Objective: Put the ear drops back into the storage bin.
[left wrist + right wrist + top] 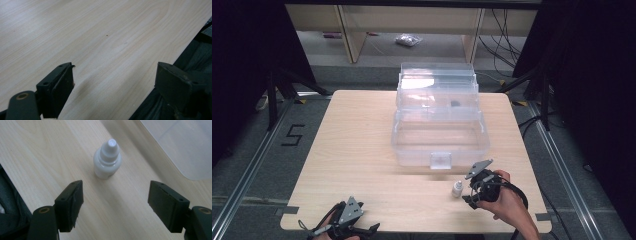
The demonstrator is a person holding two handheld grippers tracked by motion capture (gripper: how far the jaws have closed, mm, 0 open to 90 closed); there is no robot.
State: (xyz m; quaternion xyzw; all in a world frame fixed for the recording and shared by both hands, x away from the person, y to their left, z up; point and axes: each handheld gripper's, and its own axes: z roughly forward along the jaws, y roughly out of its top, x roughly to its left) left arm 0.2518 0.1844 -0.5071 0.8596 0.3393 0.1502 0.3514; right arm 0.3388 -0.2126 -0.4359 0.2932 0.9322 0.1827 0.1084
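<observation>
Fingers of right gripper (115,202): apart, nothing between the pads, aimed at small white dropper bottle (107,160); bottle ahead of the fingertips, not yet between them, no contact.
Fingers of left gripper (115,85): apart, empty, resting low over bare table (105,32) at the near edge, well apart from the bottle.

Dropper bottle, high view (457,188): upright, cap on, standing on the table just beside the right gripper (482,186), near the right front corner, in front of the clear plastic box (439,125).
Clear plastic box: open, lid raised behind, tiers stepped back; lower tray looks empty; one small dark item (455,104) in an upper tier, kind not legible.
Table: light wood, otherwise bare around the bottle.

Progress, judged: early stage. Approach to bottle largely made; grasp not yet made; bottle not lifted. Likely destination the open box, though not certain.
Remaining, judged: advance fingers around bottle body, close below the cap, lift, carry to box, set down, release. Possibly closing of lid afterwards.
Risk noted: light, narrow bottle, easy to tip if one finger touches first.
</observation>
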